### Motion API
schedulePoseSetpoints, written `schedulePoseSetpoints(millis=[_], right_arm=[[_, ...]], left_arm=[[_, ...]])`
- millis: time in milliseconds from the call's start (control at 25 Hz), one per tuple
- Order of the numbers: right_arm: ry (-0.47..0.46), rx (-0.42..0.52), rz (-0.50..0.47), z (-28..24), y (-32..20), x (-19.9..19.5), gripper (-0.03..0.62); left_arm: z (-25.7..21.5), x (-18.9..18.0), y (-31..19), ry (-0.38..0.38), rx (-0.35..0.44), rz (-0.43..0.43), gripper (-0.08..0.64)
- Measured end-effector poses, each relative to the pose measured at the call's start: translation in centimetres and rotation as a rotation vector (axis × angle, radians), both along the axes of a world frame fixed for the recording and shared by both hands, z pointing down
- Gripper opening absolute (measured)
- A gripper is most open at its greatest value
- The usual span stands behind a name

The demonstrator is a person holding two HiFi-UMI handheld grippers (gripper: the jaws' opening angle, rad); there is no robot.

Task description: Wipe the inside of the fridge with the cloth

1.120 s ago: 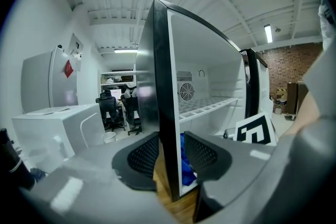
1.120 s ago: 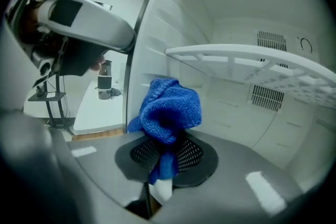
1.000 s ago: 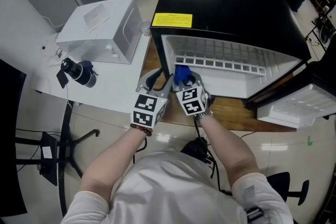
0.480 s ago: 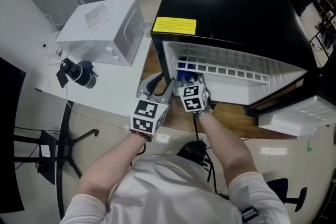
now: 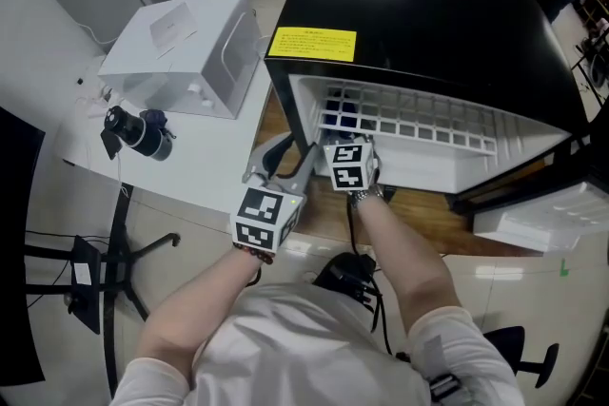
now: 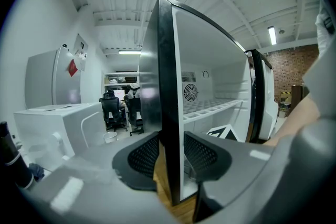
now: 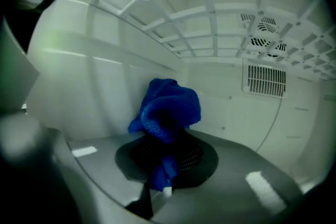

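Fridge (image 5: 428, 5): black outside and white inside, with the door open.
Shelf (image 7: 210, 8): a white grid directly above the right gripper, with little room beneath it.
Side wall (image 6: 167, 86): its front edge stands between the left gripper's jaws.
Left gripper (image 6: 170, 152): clamped on that wall edge, apparently to brace the fridge.
Right gripper (image 7: 167, 152): inside the fridge under the shelf, jaws pinched on the cloth.
Cloth (image 7: 168, 107): blue and bunched into a lump past the jaw tips, close to the inner left wall; I cannot tell if it touches.
Risk, cloth: only a small fold is pinched, so hard rubbing could drag it free.
Risk, shelf: lifting the gripper while wiping could knock the grid.
Risk, brace: if the left grip slips, the fridge may shift.
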State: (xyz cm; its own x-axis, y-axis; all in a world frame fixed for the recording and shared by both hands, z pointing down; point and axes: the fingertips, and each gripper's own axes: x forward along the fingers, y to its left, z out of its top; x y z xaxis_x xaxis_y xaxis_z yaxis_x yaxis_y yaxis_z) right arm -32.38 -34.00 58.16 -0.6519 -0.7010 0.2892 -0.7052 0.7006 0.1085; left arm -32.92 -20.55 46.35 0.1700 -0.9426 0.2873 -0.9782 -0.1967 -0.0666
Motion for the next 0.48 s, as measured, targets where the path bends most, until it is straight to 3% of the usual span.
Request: schedulePoseSetpoints(millis=[480], right_arm=[[-0.067,-0.024,0.075,0.1,-2.3,-0.2,0.044]], left_arm=[[-0.1,0.1,0.1,-0.007,-0.017,-0.007,0.141]])
